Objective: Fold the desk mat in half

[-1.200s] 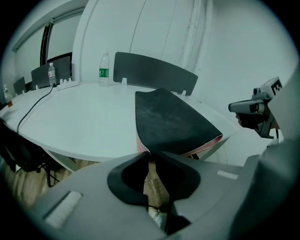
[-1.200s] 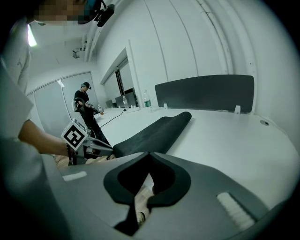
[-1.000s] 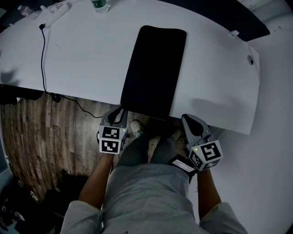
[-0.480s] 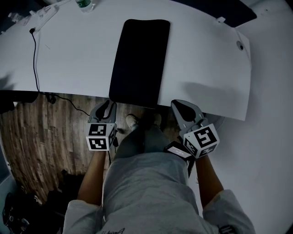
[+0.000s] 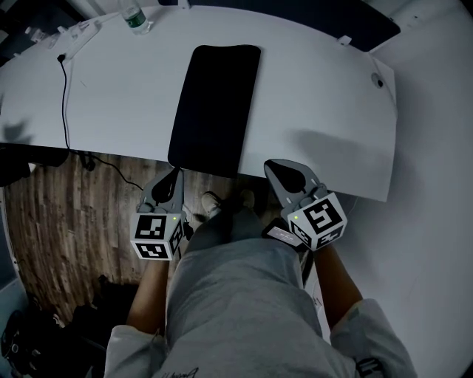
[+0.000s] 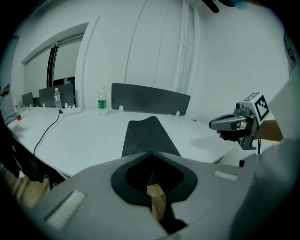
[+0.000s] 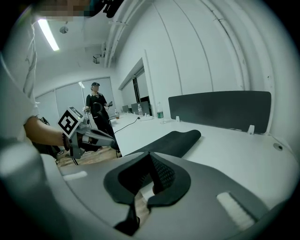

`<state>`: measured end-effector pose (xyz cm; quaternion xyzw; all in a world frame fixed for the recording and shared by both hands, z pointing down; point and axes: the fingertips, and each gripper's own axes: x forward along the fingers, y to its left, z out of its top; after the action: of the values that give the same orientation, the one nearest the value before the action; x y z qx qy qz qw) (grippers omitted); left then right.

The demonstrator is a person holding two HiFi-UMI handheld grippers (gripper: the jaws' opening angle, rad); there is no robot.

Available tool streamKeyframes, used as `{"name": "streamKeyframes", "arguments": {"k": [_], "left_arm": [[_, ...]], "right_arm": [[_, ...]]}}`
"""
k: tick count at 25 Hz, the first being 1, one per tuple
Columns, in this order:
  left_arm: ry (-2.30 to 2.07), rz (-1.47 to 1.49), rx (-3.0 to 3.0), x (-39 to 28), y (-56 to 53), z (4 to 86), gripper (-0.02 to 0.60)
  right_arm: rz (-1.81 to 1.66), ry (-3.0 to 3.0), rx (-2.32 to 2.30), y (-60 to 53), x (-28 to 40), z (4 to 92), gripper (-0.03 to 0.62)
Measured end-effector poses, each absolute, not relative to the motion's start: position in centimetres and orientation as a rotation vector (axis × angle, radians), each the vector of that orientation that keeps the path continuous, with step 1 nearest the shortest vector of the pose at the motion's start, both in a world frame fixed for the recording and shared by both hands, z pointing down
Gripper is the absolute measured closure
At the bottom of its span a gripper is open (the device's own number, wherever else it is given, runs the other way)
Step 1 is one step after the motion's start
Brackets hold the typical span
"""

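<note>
The black desk mat lies flat and unfolded on the white desk, its short near end at the desk's front edge. My left gripper hangs just off that edge by the mat's near left corner, shut with nothing in it. My right gripper is to the right of the near right corner, also off the desk, shut and empty. In the left gripper view the mat stretches ahead of the closed jaws. In the right gripper view the mat lies beyond the closed jaws.
A water bottle, a power strip and a black cable are at the desk's far left. A dark divider panel runs along the back edge. A person stands in the room behind. My legs are below, over wooden floor.
Both grippers have shifted a little left and stay just off the desk's near edge. The left gripper's jaws looked parted half a second ago and now meet. The mat has not moved.
</note>
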<state>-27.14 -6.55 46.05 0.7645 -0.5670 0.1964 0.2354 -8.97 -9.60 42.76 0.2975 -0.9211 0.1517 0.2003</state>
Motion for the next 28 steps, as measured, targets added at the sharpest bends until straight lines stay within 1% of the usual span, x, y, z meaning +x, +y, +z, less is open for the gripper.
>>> {"name": "streamKeyframes", "arguments": {"k": [7, 16, 28], "left_arm": [[-1.570, 0.482, 2.130, -24.6, -6.3, 42.6, 0.563], [-1.576, 0.492, 2.203, -22.4, -5.8, 38.9, 0.563], [-1.564, 0.456, 2.237, -21.0, -5.8, 36.7, 0.563]], "right_arm": [[0.393, -2.608, 0.772, -10.2, -8.3, 41.1, 0.588], [0.392, -2.654, 0.773, -10.9, -7.4, 38.0, 0.588], [0.423, -2.702, 0.738, -10.5, -8.7, 35.2, 0.589]]}}
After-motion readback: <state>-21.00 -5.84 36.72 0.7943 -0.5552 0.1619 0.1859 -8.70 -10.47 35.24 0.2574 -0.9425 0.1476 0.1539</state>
